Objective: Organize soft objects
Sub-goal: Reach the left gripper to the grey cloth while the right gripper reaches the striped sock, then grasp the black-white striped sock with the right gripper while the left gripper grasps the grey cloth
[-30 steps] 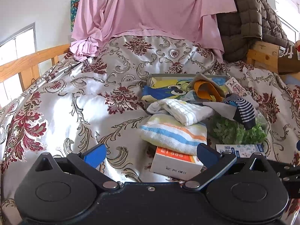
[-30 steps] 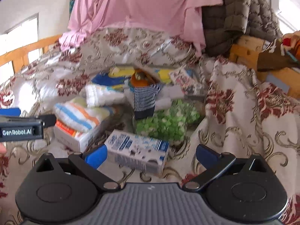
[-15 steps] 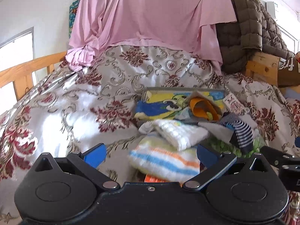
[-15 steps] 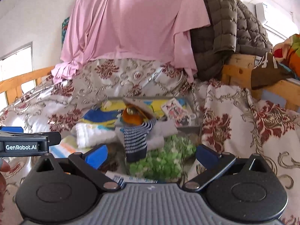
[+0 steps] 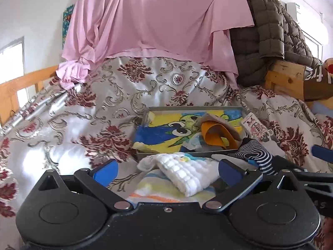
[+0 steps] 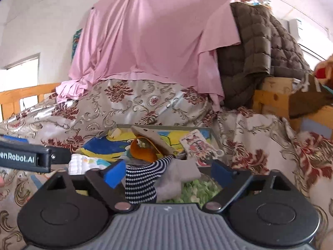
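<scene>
A: Any writing? 
B: White lettering "enRobot.AI" on the black body of the left gripper (image 6: pixel 62 156), seen at the left edge of the right wrist view. Brown cloth at far right carries white letters, too cut off to read.

A: Right gripper (image 6: pixel 169 171)? 
B: Blue-padded fingers (image 6: pixel 114 173) apart; they have just been narrowing. The navy-and-white striped knit sock (image 6: pixel 143 179) hangs between them, nearer the left pad; contact I cannot tell. Grey soft cloth (image 6: pixel 177 177) beside it, leafy green plastic foliage (image 6: pixel 197 189) under.

A: Left one? 
B: Fingers wide apart, gripping nothing. The white waffle-textured folded towel (image 5: pixel 187 173) lies between the tips, atop a pastel striped terry towel (image 5: pixel 162 189).

A: Surroundings? 
B: All on a bed with a glossy floral damask cover (image 5: pixel 83 125). Beyond the towels, a shallow rectangular tray with a yellow-blue cartoon print (image 5: pixel 166 131), holding an orange-lined slipper (image 5: pixel 216 135). Pink draped sheet (image 5: pixel 156 20), brown quilted jacket (image 5: pixel 266 37) behind.
</scene>
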`<state>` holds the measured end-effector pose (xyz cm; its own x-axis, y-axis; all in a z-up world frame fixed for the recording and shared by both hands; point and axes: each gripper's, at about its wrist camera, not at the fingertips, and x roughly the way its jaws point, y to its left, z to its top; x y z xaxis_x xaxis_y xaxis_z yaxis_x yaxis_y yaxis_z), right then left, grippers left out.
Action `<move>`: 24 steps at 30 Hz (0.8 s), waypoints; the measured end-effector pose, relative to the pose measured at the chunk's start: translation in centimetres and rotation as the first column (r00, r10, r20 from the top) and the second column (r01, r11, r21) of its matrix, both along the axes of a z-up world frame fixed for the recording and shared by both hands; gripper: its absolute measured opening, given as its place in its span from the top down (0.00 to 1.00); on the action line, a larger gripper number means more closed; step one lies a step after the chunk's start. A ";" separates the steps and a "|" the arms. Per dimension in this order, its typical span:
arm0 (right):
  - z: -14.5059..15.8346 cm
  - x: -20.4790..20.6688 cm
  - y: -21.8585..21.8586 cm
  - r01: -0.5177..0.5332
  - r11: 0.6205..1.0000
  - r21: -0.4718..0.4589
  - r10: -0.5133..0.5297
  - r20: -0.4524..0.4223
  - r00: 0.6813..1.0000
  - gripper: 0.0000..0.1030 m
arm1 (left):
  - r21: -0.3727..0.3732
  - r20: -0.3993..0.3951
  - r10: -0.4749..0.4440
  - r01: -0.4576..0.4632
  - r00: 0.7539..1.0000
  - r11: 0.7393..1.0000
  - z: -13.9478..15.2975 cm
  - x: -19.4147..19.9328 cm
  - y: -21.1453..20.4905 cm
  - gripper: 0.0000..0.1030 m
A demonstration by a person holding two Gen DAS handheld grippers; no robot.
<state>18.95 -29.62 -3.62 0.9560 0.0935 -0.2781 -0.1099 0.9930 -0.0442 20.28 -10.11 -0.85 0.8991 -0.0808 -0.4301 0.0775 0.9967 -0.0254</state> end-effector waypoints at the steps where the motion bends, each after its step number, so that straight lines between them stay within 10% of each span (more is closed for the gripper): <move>1: -0.2 0.3 0.1 -0.009 1.000 0.000 0.009 -0.011 1.000 0.21 | -0.007 -0.002 -0.007 0.007 1.000 1.000 0.0 0.2 -0.1 0.01; 15: -1.1 1.1 -0.2 -0.090 0.994 0.063 0.096 -0.114 0.989 0.90 | -0.023 -0.002 -0.078 0.078 0.997 0.997 -0.3 2.5 -3.6 0.01; 24: 0.5 1.3 -4.0 0.018 0.985 0.173 0.003 -0.118 0.993 0.95 | -0.041 -0.018 -0.091 0.090 0.996 0.995 -0.5 3.0 -4.8 0.01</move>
<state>20.22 -33.58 -3.15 0.9185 0.1432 -0.3687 -0.0966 0.9851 0.1420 23.30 -14.91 -1.37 0.8786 -0.1794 -0.4426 0.1667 0.9837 -0.0678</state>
